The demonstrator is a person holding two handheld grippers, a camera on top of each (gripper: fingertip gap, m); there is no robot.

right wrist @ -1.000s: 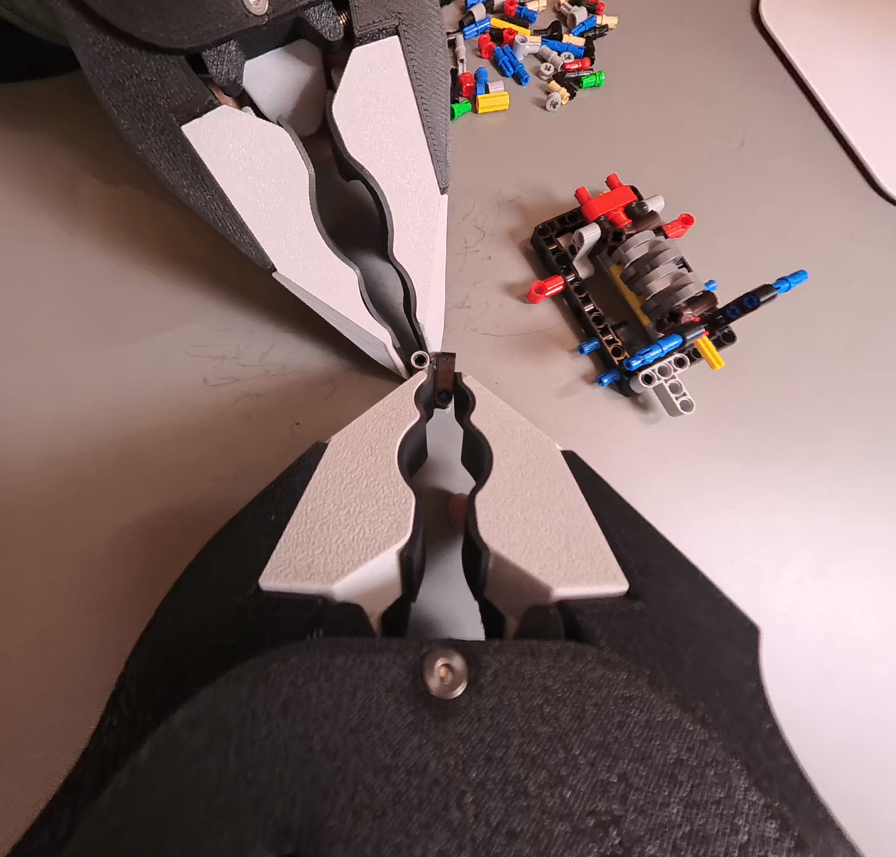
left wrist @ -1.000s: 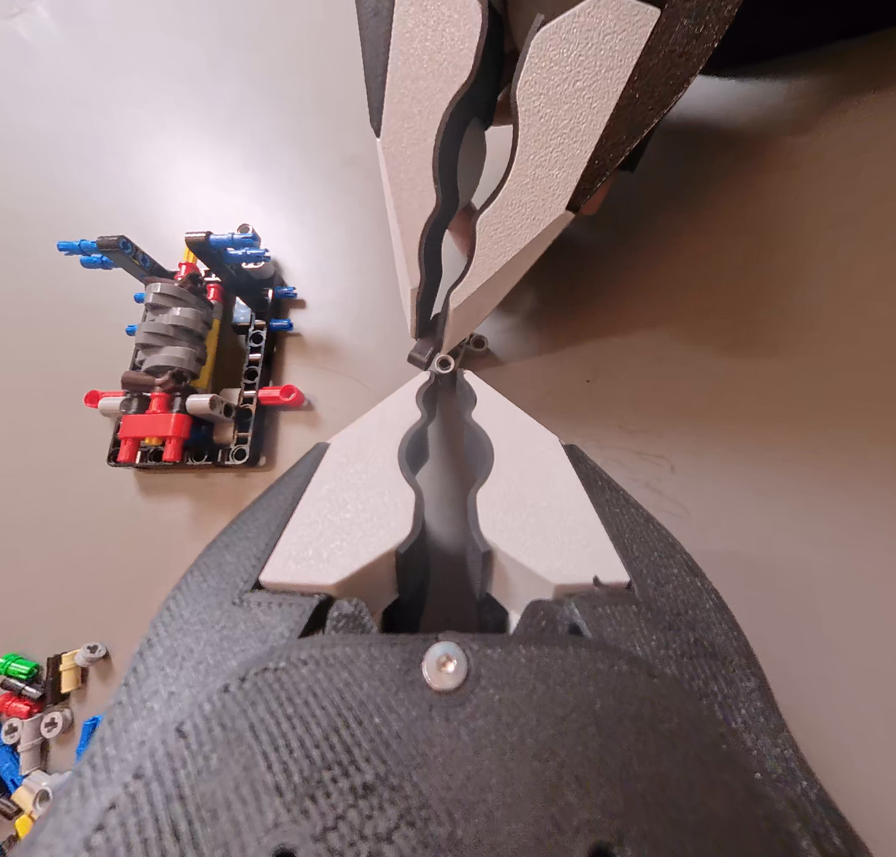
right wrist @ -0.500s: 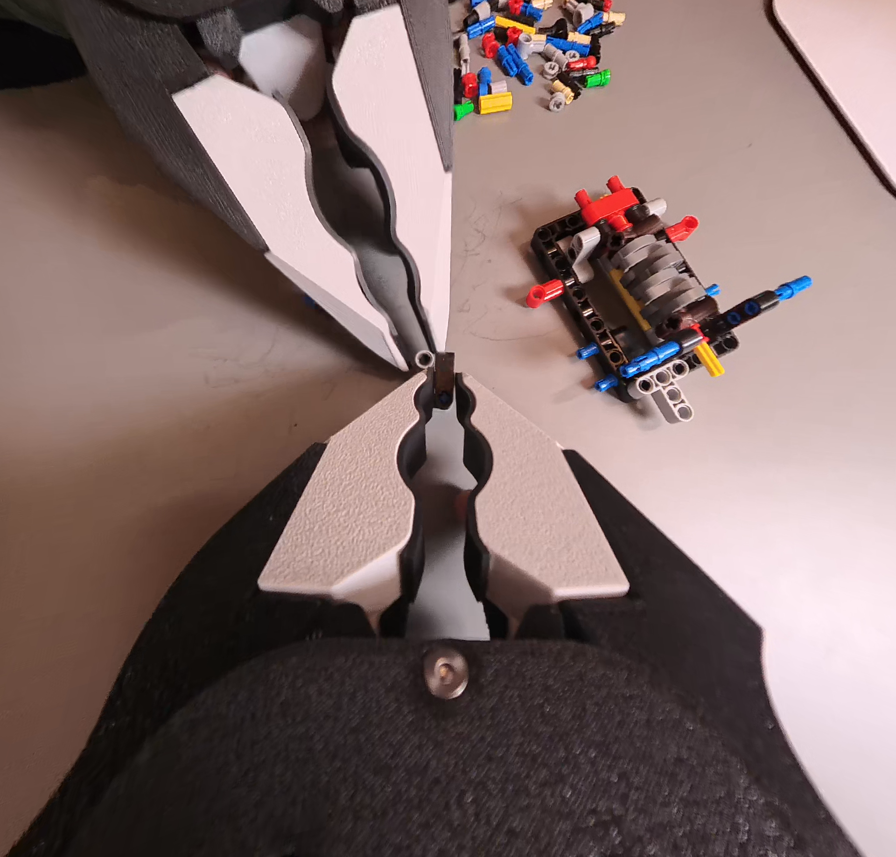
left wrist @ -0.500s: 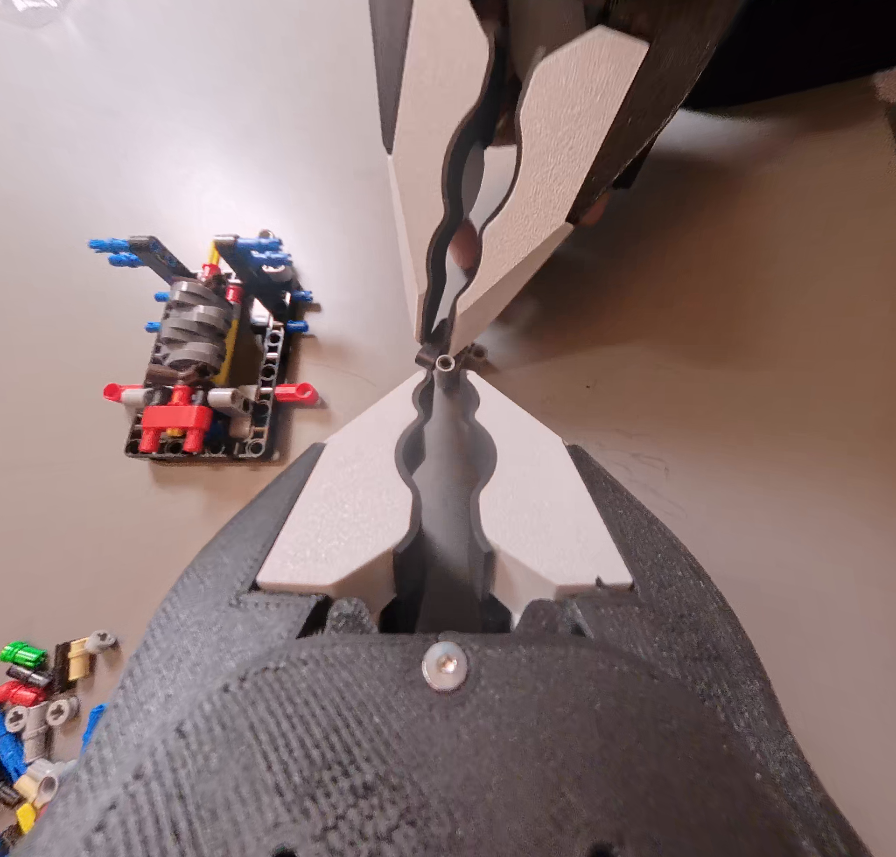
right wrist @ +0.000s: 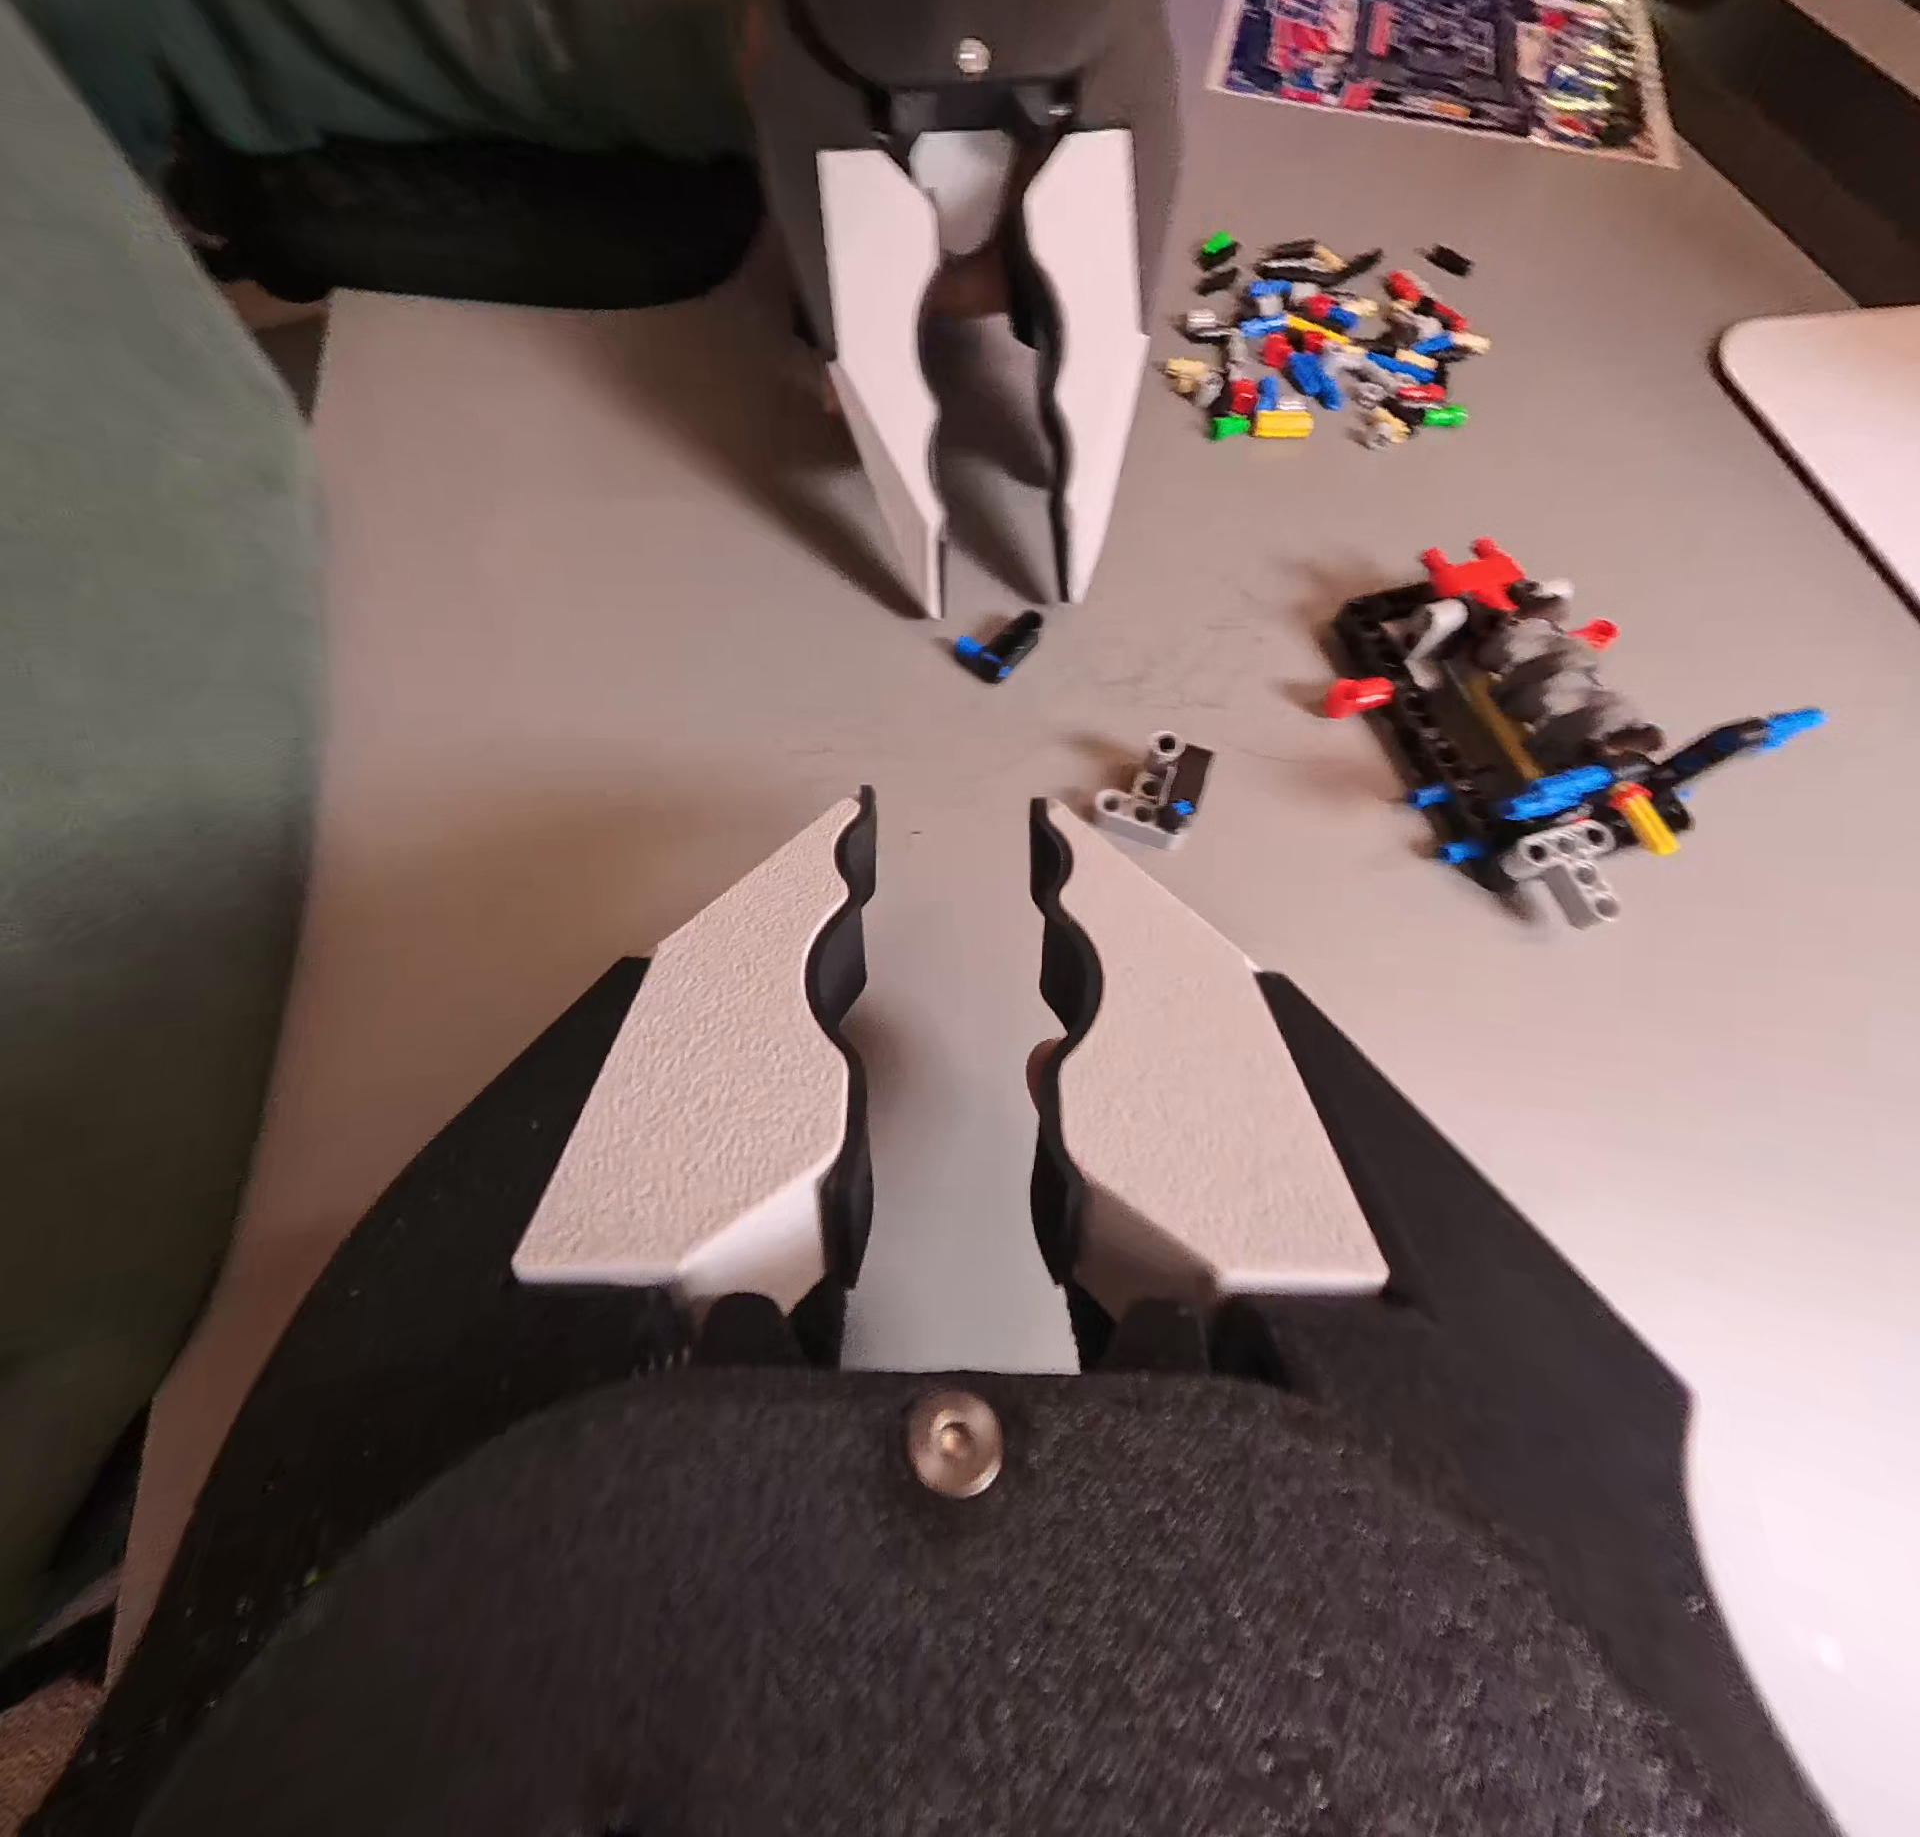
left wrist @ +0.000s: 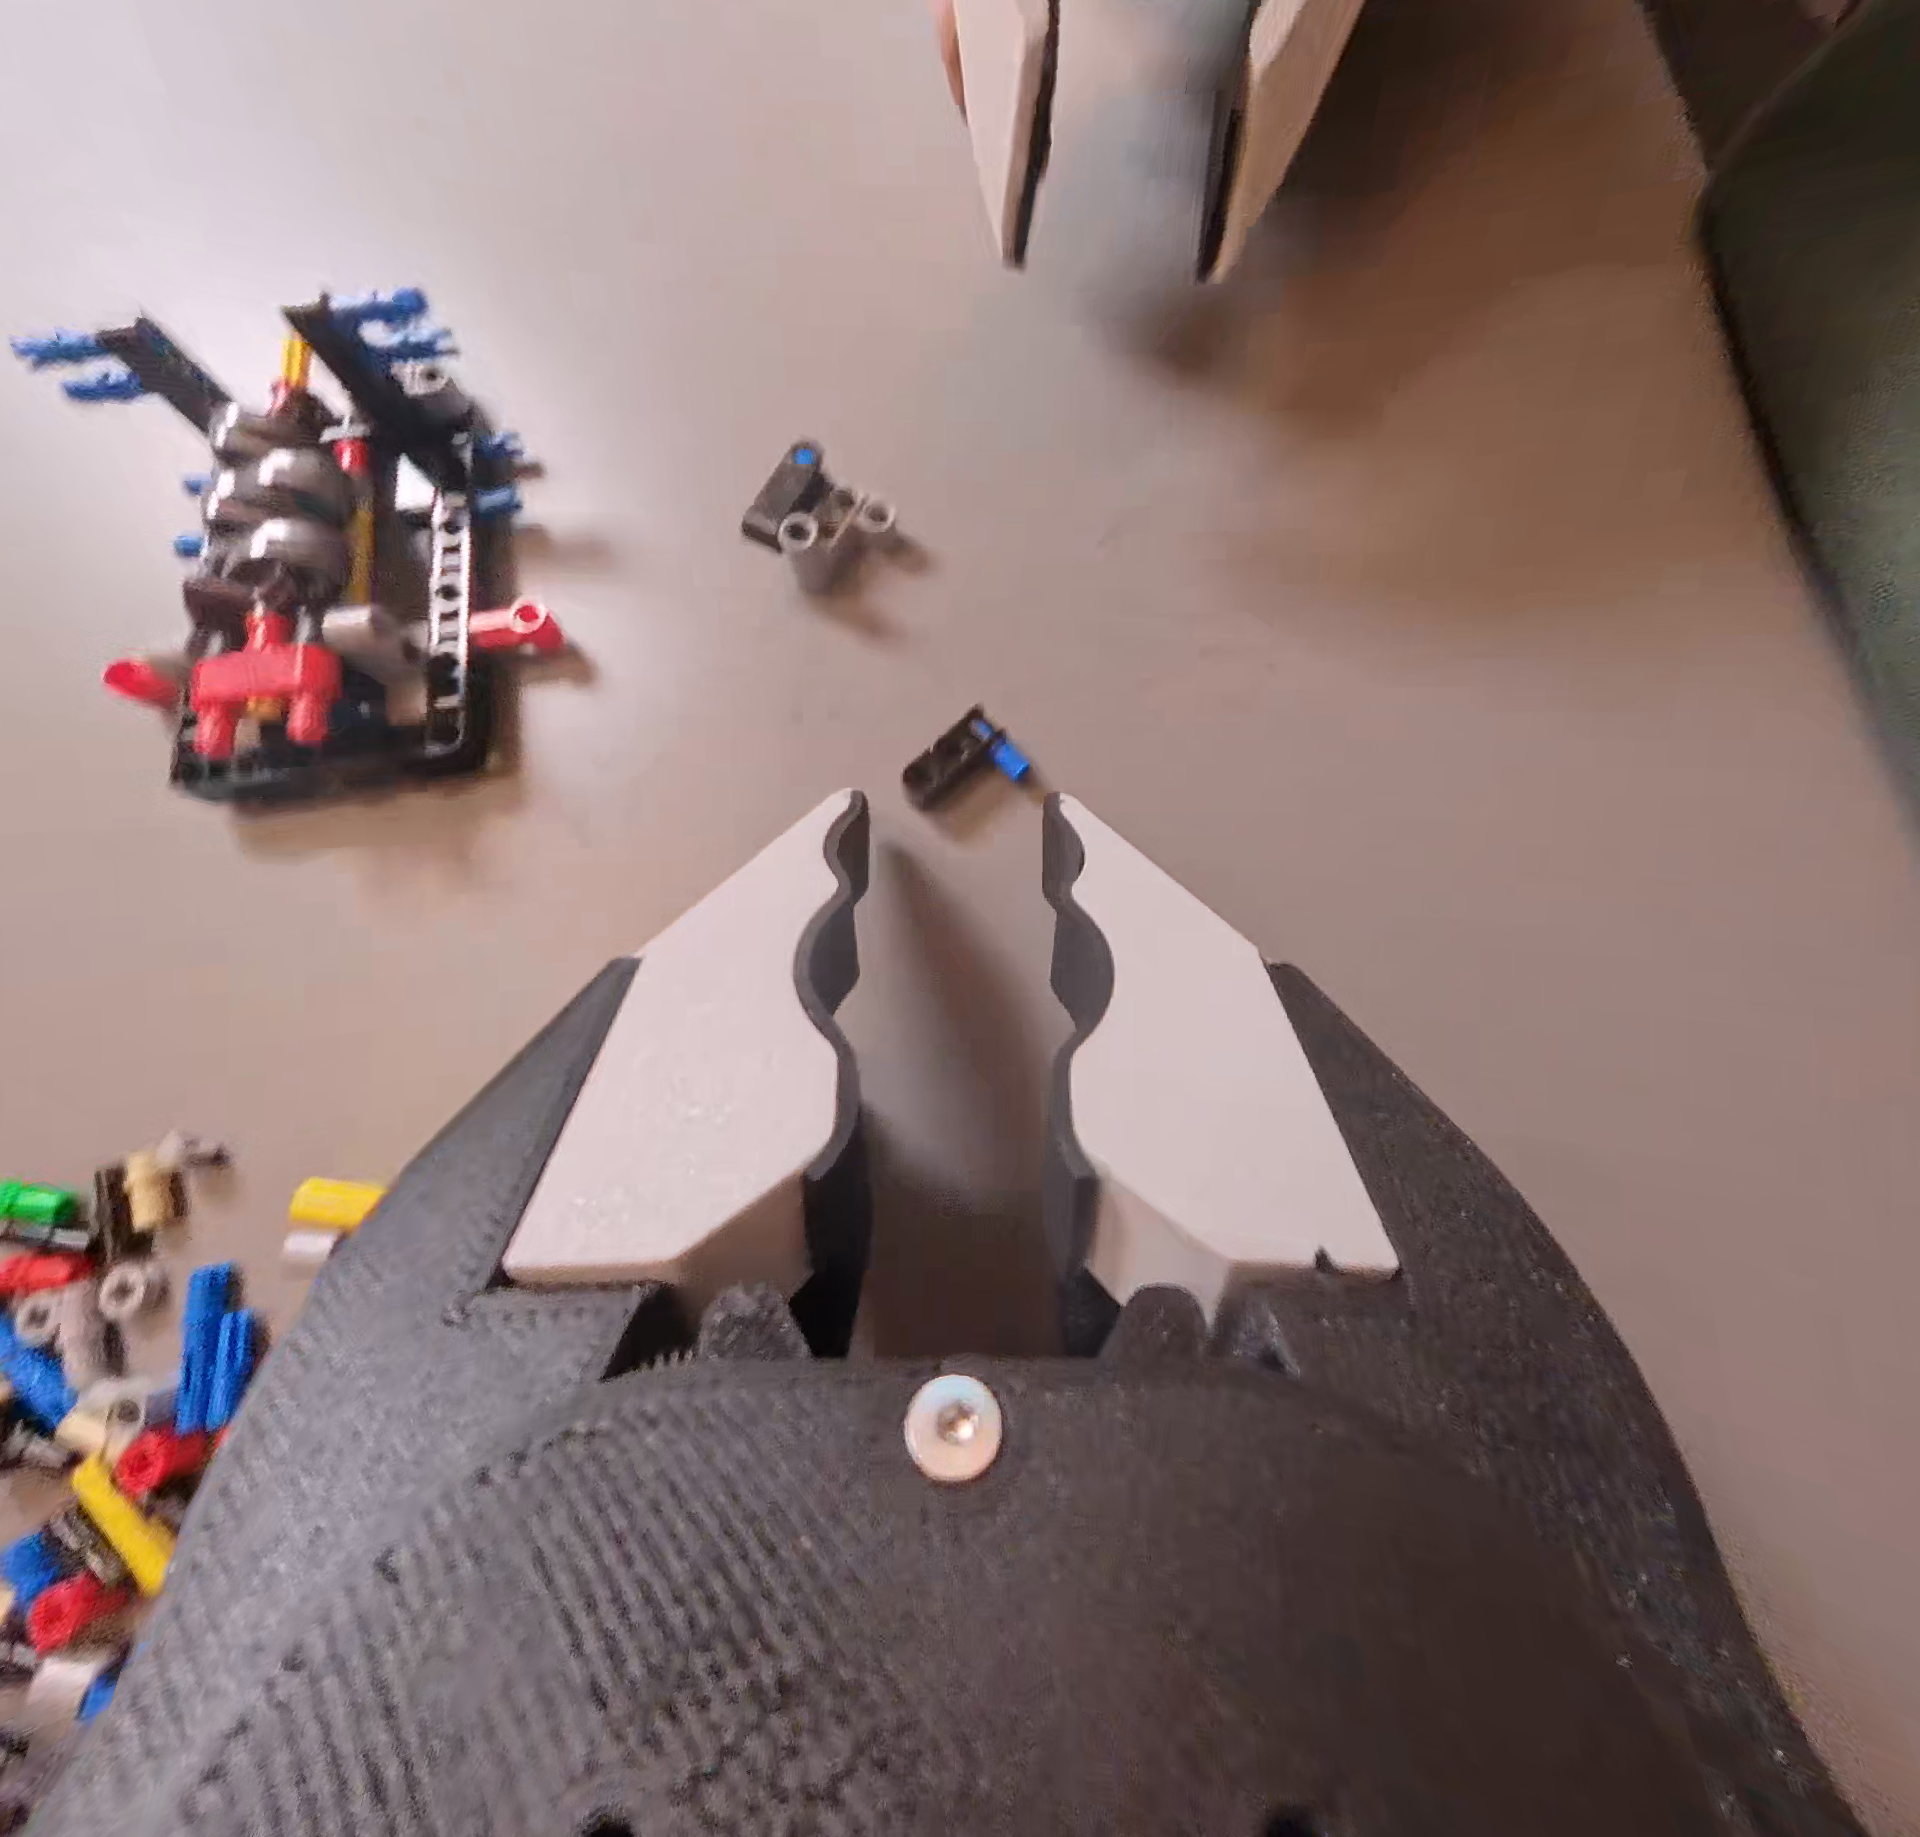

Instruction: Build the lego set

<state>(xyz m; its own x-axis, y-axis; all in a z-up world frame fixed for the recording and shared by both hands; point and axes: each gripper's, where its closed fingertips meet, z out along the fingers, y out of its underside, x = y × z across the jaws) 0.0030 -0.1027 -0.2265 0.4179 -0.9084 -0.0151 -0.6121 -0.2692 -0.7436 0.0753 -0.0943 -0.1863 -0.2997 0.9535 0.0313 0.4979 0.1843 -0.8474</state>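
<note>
Both grippers are open and empty above the grey table. My left gripper [left wrist: 954,800] hovers just behind a small black piece with a blue pin [left wrist: 964,757], which also shows in the right wrist view [right wrist: 995,644]. A small grey and black sub-assembly [left wrist: 821,520] lies on the table farther out; in the right wrist view it [right wrist: 1155,790] sits just right of my right gripper [right wrist: 951,800]. The partly built lego model [left wrist: 332,561] with black frame, grey gears, red and blue pins lies to the left, and shows in the right wrist view [right wrist: 1527,727] at the right.
A pile of loose coloured pieces [left wrist: 94,1372] lies at the lower left, seen in the right wrist view [right wrist: 1330,343] at the back. An instruction sheet [right wrist: 1444,42] lies at the far back. A pale board [right wrist: 1839,405] sits at the right edge. A green sleeve [right wrist: 125,644] is at the left. The left gripper's tips are roughly 9 cm from the right gripper's.
Both grippers were shut tip to tip on small pieces; now both are open and pulled apart. The grey and black sub-assembly and the black piece with blue pin lie on the table.
</note>
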